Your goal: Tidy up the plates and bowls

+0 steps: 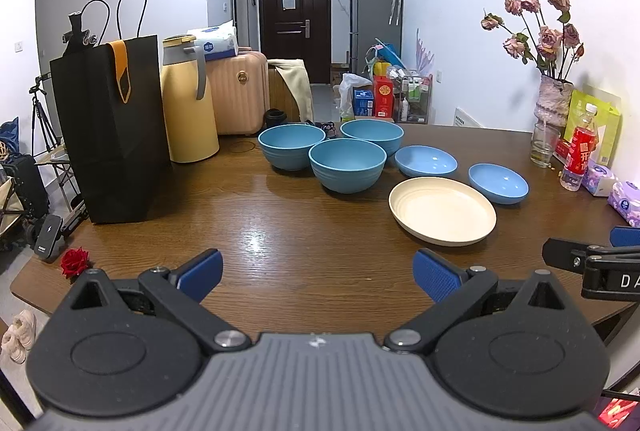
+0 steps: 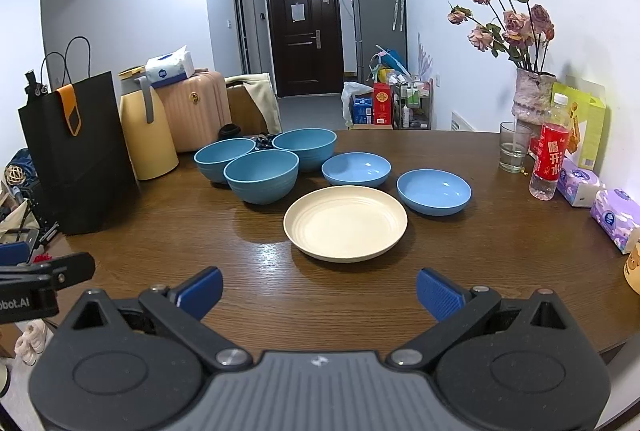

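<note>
We hold the left claw (image 1: 318, 275) wide apart and empty above the near edge of the brown wooden surface (image 1: 280, 231), its blue pads (image 1: 200, 273) gripping nothing. Our right claw (image 2: 319, 293) is spread just as wide, also empty, with the cream plate (image 2: 345, 223) lying straight beyond it on the surface. Far of the plate we see two shallow blue plates: one (image 2: 356, 169) toward the middle, the other (image 2: 434, 191) to its right, apart from each other. To the left of them stand three deep blue bowls in a tight cluster: the nearest bowl (image 2: 262, 175), a far-left bowl (image 2: 218, 157) and a far-right bowl (image 2: 306, 147); whether they touch we cannot tell. At the left edge stands a black paper bag (image 2: 76, 159), with a yellow jug (image 2: 146, 135) just beside it. At the right, by the wall, are a vase of dried roses (image 2: 532, 99), a glass (image 2: 514, 147) and a red-labelled bottle (image 2: 550, 155)
</note>
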A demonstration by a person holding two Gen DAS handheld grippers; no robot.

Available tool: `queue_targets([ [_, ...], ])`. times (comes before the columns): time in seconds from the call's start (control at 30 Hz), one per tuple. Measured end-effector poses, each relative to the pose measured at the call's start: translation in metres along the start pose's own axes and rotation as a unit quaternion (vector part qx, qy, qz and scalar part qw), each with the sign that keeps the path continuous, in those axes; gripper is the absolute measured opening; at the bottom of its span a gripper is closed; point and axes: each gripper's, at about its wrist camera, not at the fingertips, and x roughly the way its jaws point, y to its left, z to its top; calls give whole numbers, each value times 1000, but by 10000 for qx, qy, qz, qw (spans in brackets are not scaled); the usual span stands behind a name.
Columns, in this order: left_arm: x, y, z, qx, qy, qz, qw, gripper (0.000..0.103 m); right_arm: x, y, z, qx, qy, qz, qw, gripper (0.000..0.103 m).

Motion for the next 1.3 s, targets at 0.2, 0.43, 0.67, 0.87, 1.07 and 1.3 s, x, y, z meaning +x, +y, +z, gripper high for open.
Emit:
queue_targets([
  [0.2,0,0,1,10,-2,13,10000,103,0,2,1,-18,4,20,10000,103],
  [0.43,1,-3,1,22,-16,15,10000,103,0,1,2,-24,6,29,10000,103],
  [0.67,1,-5,2,24,-17,26,10000,103,3,-3,5,-45,45,64,10000,103],
  [0.87,6,-9,7,16,-5,48,10000,103,8,-8,9,-69,111,118,9998,103],
  [1.07,17,-15,14,32,54,32,10000,103,16,-10,15,-61,181,124,9997,103],
  [1.3,35,-17,26,123,130,-61,9998,103,33,-10,24,-12,266,65,9996,103],
])
